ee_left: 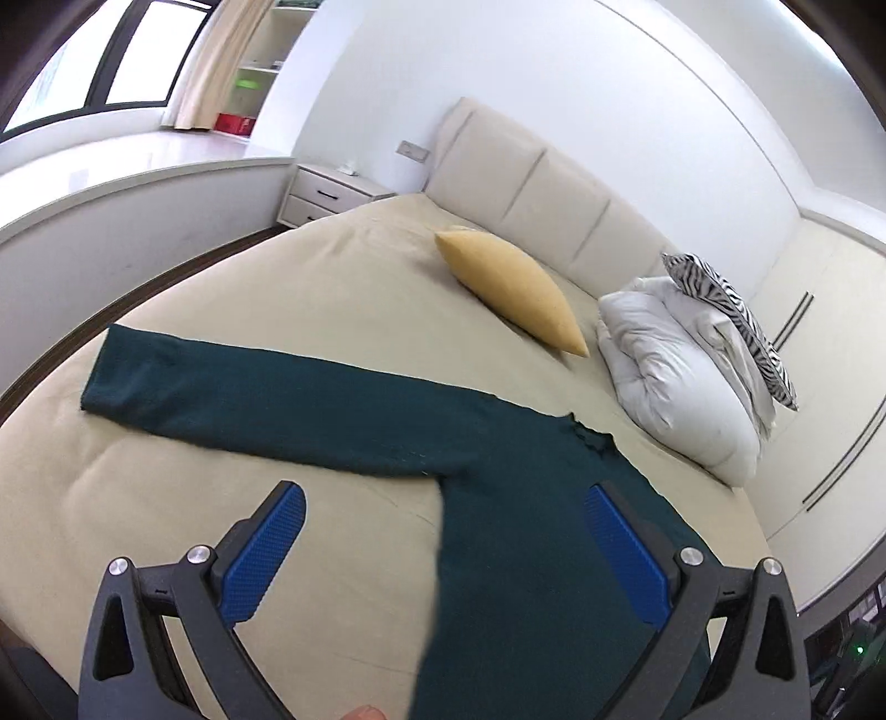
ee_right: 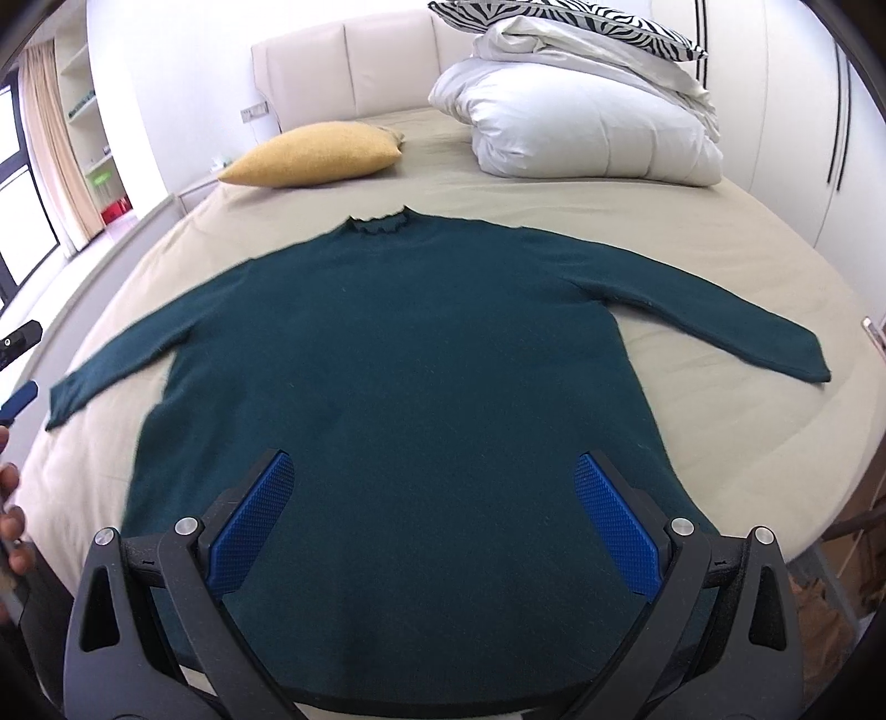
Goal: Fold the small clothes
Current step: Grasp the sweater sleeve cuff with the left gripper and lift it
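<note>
A dark green long-sleeved sweater [ee_right: 398,354] lies flat on the beige bed [ee_right: 720,266], both sleeves spread out to the sides and its frilled collar [ee_right: 382,224] pointing toward the headboard. My right gripper [ee_right: 434,487] hovers open above the lower body of the sweater, nothing between its blue pads. My left gripper [ee_left: 446,526] is open over the sweater's left side [ee_left: 526,554], near the armpit, with the left sleeve [ee_left: 232,387] stretching away to the left. The tip of the left gripper [ee_right: 16,401] shows at the left edge of the right wrist view.
A yellow pillow [ee_right: 315,155] and a folded white duvet [ee_right: 587,127] topped by a zebra-print cushion [ee_right: 581,16] lie near the padded headboard [ee_right: 343,66]. A nightstand [ee_left: 332,194] stands left of the bed. A person's fingers [ee_right: 11,526] show at the left edge.
</note>
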Tool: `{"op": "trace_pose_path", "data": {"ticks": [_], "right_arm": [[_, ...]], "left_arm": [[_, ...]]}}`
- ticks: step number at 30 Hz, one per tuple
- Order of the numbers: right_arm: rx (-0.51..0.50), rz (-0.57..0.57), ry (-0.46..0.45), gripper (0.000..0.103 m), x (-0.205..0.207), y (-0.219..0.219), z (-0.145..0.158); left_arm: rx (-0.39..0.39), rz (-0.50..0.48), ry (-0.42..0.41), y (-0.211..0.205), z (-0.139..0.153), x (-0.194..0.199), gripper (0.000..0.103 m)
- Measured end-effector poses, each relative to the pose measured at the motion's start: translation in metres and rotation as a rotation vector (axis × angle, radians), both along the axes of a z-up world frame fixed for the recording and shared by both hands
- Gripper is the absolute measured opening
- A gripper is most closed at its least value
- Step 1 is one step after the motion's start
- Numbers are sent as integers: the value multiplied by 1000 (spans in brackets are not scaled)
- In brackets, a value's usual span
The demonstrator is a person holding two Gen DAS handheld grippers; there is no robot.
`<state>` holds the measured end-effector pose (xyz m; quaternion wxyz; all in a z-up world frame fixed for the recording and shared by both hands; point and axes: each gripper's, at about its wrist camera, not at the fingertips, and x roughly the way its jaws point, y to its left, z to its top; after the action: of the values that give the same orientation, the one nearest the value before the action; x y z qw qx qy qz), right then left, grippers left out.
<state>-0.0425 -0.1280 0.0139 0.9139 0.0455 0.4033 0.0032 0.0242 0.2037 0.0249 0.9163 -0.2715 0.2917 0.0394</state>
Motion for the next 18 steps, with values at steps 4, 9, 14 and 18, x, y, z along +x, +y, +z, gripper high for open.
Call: {"op": "trace_pose_path", "data": {"ticks": [4, 9, 14, 18], "right_arm": [[38, 38, -19, 103, 13, 11, 8], [65, 121, -29, 103, 33, 33, 14], [131, 166, -44, 91, 50, 49, 14], [189, 186, -12, 75, 70, 60, 6]], "left_arm": [[-148, 59, 71, 43, -15, 4, 103], [-392, 217, -27, 130, -37, 5, 103], [-656, 381, -83, 195, -86, -7, 102], [-792, 528, -150, 214, -119, -31, 102]]}}
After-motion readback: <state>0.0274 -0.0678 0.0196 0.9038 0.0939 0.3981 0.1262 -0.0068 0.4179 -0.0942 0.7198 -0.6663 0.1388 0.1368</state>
